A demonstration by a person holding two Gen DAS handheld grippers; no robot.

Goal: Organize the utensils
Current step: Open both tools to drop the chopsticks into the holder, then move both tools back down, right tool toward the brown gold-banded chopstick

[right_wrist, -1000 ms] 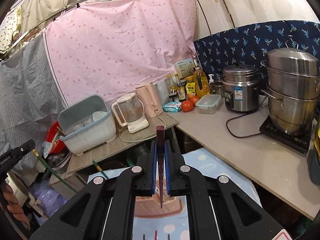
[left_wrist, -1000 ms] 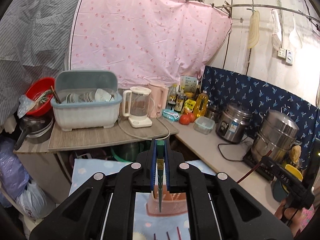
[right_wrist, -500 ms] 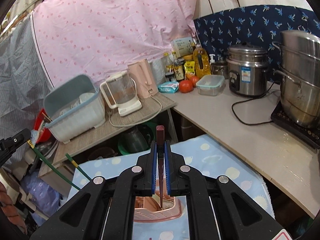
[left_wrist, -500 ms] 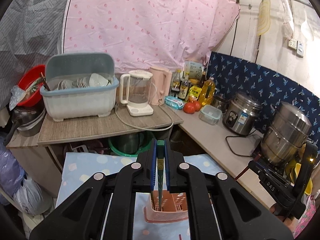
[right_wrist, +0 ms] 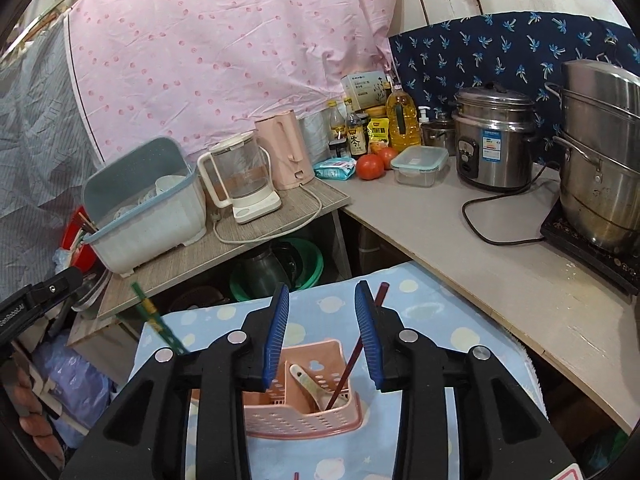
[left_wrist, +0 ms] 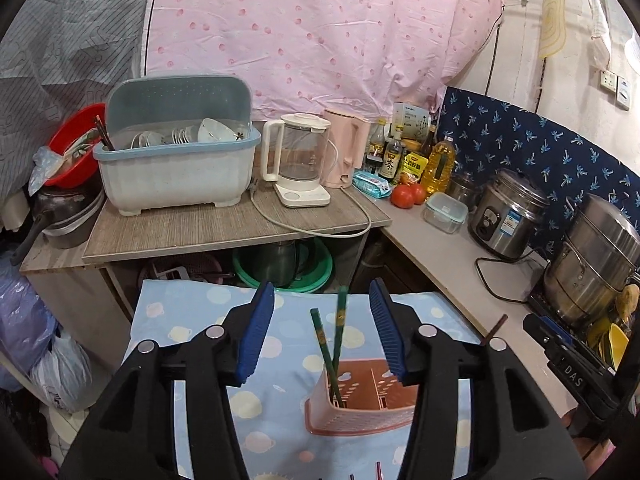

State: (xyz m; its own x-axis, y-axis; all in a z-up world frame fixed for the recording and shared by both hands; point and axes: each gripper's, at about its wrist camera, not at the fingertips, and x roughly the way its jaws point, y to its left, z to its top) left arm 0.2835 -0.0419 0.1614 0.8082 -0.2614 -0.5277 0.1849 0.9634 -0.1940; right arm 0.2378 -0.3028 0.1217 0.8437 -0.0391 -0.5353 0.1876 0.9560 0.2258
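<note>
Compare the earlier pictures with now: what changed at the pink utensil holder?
Both claws came down over the pink utensil holder and are opening: the left claw let go its green chopsticks, the right claw its dark red chopstick, all now standing inside. The holder and blue cloth stayed put.

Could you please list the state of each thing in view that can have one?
Left claw: jaws opening, pads clear of the chopsticks.
Right claw: jaws opening, nothing pressed.
Green chopsticks: standing in the holder, leaning.
Dark red chopstick: standing in the holder, tilted.
Pink holder: upright on the cloth.
Dish box: lid raised.
Food container: lid on.
</note>
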